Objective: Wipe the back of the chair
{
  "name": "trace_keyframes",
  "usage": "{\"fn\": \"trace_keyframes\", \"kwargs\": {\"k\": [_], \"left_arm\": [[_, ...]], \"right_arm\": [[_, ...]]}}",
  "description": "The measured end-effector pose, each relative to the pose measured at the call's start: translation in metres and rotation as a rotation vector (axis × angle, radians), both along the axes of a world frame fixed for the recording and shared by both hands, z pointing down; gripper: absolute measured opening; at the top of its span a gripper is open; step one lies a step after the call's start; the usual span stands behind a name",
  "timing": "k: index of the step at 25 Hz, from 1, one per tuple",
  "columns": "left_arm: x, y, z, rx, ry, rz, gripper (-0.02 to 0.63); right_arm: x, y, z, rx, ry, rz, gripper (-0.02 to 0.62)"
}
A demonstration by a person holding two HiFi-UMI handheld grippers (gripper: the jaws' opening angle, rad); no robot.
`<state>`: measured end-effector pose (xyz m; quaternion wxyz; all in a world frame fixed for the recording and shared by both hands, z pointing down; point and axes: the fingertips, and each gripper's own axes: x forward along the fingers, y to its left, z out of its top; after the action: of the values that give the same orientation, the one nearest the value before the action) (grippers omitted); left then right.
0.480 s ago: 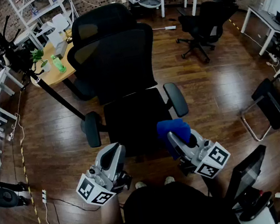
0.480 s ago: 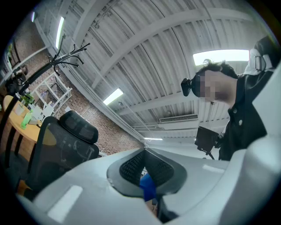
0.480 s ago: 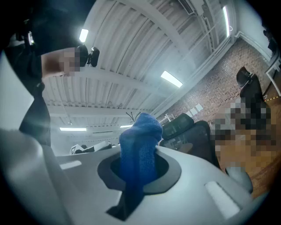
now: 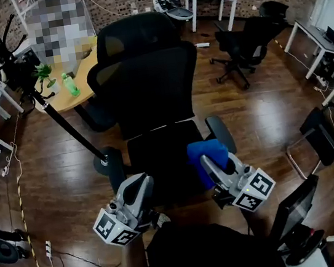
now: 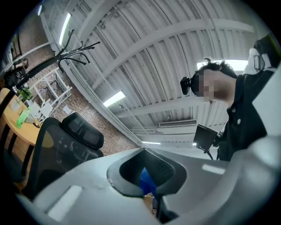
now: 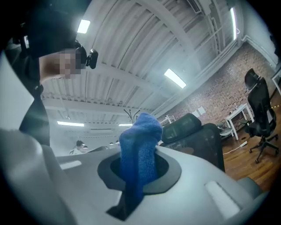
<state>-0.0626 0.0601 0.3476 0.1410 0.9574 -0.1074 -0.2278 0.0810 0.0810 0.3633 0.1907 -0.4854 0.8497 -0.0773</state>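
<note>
cloth clamped in the right tool, short of the chair back

here's the black office chair [image 4: 153, 82], dead centre in the head view, seat facing the person and its tall mesh back upright on the far side, headrest [image 4: 130, 35] on top. the right tool [image 4: 208, 162] sits low over the front right part of the seat, just beside the right armrest [image 4: 220, 133]. its jaws are pinched on a blue cloth [image 6: 140, 145], and in the right gripper view the cloth stands up out of the grip in a thick bunched fold. the cloth is well apart from the chair back, nothing touching there.

over to the left tool [image 4: 142, 182], hovering at the front left edge of the seat, level with its partner. its jaws are drawn in close, with only a narrow slit between them. a sliver of blue shows in that slit, too small to tell what it is.

behind the chair, a wooden desk [image 4: 81, 77] carries a green bottle [image 4: 70, 85]. a second black chair [image 4: 241, 38] stands off on the dark wood floor [image 4: 256, 104].
</note>
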Motion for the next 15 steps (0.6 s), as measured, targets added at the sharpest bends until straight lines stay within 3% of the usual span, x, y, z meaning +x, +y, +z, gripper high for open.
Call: {"fn": "trace_keyframes", "kwargs": {"k": [8,15], "left_arm": [[-0.032,-0.089,-0.014,0.013,0.041,0.106,0.003],[-0.05,-0.123,-0.01,0.026,0.025,0.06,0.003]], "right_arm": [[-0.019,-0.124,-0.04,0.055,0.062,0.09,0.028],[-0.018,-0.259,-0.038,-0.006,0.103,0.048,0.028]]}}
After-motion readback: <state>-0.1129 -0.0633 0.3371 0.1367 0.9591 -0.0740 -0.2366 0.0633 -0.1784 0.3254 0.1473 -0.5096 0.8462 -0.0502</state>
